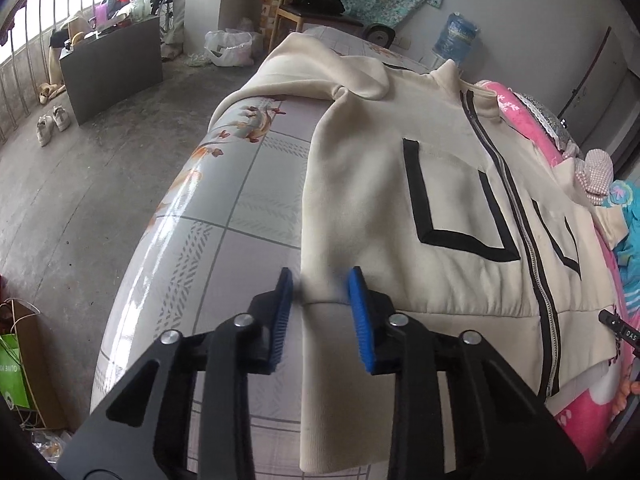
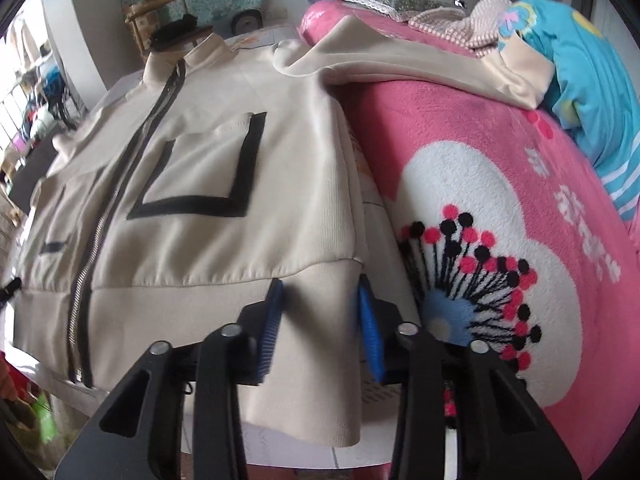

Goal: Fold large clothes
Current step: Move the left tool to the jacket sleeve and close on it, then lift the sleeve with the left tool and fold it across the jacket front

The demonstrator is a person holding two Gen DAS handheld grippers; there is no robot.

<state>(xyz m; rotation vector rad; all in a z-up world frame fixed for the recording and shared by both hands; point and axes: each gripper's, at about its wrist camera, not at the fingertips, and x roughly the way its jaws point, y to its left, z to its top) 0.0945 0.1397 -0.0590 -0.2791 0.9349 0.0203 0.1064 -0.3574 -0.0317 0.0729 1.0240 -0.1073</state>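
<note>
A cream zip-up jacket (image 1: 420, 208) with black square trim lies front-up on the bed; it also shows in the right wrist view (image 2: 224, 184). Its zipper (image 1: 516, 216) is closed. My left gripper (image 1: 320, 284) is open, its blue pads straddling the jacket's left bottom corner at the hem. My right gripper (image 2: 320, 292) is open, its pads straddling the jacket's right bottom corner at the hem. One sleeve (image 1: 320, 68) lies spread toward the far left; the other sleeve (image 2: 420, 64) lies over the pink blanket.
The bed has a glossy grey floral cover (image 1: 224, 208). A pink fleece blanket (image 2: 500, 200) and a blue garment (image 2: 592, 92) lie at the right. A dark box (image 1: 112, 68), shoes (image 1: 52, 124) and a wooden chair (image 1: 308, 4) stand on the concrete floor at left.
</note>
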